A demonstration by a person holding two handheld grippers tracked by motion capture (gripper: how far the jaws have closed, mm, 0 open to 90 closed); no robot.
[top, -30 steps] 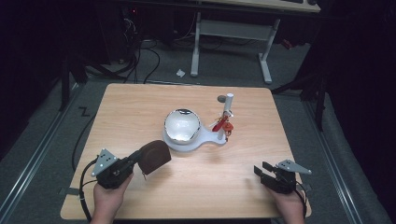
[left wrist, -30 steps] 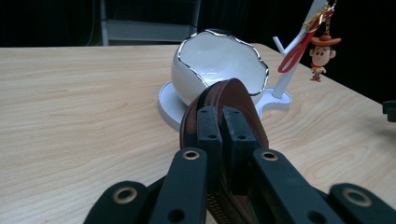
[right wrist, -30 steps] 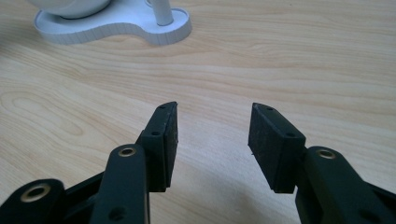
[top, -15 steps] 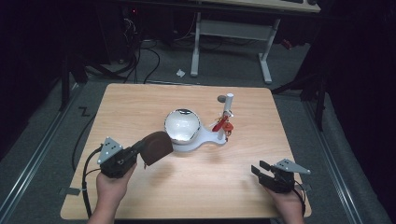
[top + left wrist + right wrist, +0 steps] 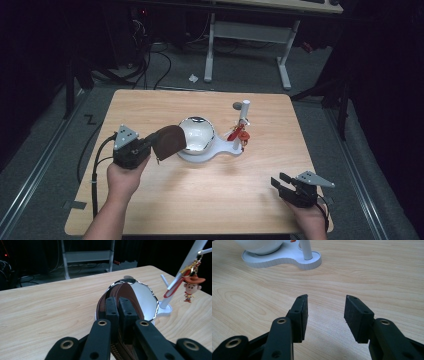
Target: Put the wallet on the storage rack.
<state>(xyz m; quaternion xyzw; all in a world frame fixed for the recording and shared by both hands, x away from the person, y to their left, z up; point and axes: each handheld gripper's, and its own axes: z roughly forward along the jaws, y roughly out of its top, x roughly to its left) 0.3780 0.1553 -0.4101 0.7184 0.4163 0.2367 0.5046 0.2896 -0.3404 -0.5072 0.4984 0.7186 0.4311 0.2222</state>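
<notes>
- Brown leather pouch (image 5: pixel 169 141), rounded and zip-edged, is clamped between the jaws of the left gripper (image 5: pixel 150 148) and held above the table, left of centre, its far edge at the rim of the white bowl (image 5: pixel 199 134).
- In the left gripper view the 2 black jaws sit pressed together on the pouch (image 5: pixel 117 315), and the shiny inside of the bowl (image 5: pixel 142 300) lies just beyond it.
- Bowl and a white peg post (image 5: pixel 243 115) share 1 white stand (image 5: pixel 220 150) near the table's middle; the post rises on the right of the bowl.
- A red strap and a small cowboy-hat figure charm (image 5: pixel 191 287) hang from the post's pegs.
- Right gripper (image 5: pixel 282 184) rests low at the near right of the wooden table (image 5: pixel 150 105), well apart from the stand, its jaws spread with bare wood between them and nothing held.
- In the right gripper view the gripper (image 5: pixel 325 312) faces the stand's base (image 5: pixel 287 260) farther off.
</notes>
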